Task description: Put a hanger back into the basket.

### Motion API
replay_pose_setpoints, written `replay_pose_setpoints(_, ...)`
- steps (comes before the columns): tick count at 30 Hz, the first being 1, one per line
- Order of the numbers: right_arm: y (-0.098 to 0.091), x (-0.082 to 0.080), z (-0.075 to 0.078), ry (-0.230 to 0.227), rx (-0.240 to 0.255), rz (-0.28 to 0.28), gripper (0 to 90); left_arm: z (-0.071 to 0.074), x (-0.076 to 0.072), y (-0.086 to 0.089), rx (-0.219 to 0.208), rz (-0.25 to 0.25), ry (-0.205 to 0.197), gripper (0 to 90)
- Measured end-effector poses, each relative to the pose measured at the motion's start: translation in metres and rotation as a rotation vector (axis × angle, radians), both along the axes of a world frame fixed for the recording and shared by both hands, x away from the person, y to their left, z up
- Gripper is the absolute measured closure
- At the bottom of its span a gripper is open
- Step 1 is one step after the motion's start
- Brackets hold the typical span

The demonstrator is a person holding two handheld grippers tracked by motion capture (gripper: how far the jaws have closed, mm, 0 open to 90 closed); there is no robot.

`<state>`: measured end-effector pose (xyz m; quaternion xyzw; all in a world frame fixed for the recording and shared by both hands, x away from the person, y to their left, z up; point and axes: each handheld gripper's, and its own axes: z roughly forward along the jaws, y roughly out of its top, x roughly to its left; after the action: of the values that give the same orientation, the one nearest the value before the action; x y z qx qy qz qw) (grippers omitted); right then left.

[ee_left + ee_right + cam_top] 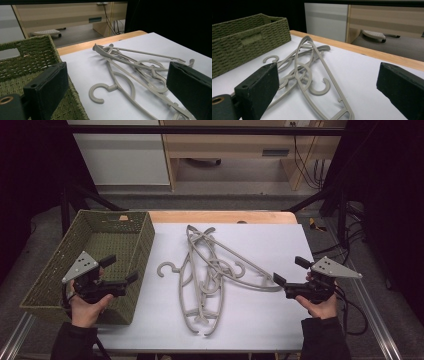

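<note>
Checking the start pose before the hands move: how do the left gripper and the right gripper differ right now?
The left gripper hovers over the woven olive-green basket, while the right gripper hovers over the white table sheet. The left one points right toward the pile of grey plastic hangers; the right one points left at it. Both stand open and hold nothing.

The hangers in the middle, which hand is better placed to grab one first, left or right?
Probably the right. The right gripper sits open with its lower jaw tip almost at the end of the hangers. The left gripper is also open but hovers over the basket rim, farther from them.
</note>
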<state>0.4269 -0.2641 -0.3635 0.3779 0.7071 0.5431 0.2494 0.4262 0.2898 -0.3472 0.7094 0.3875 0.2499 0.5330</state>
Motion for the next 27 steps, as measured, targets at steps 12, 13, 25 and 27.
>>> replay_pose_setpoints(12, 0.019, 0.009, 0.000, 0.029, -0.062, 0.060, 5.3, 0.000, 0.000, 0.001, 0.003, -0.006, -0.002, 4.0)
replay_pose_setpoints(13, 0.019, 0.009, 0.000, 0.029, -0.062, 0.060, 5.3, 0.000, 0.000, 0.001, 0.003, -0.006, -0.002, 4.0)
replay_pose_setpoints(25, 0.054, 0.036, -0.003, 0.087, -0.155, 0.117, 7.9, 0.000, 0.000, -0.001, 0.014, -0.013, 0.000, 4.0)
replay_pose_setpoints(27, 0.056, 0.038, -0.004, 0.095, -0.165, 0.122, 8.3, 0.000, 0.000, -0.001, 0.016, -0.015, -0.001, 4.0)
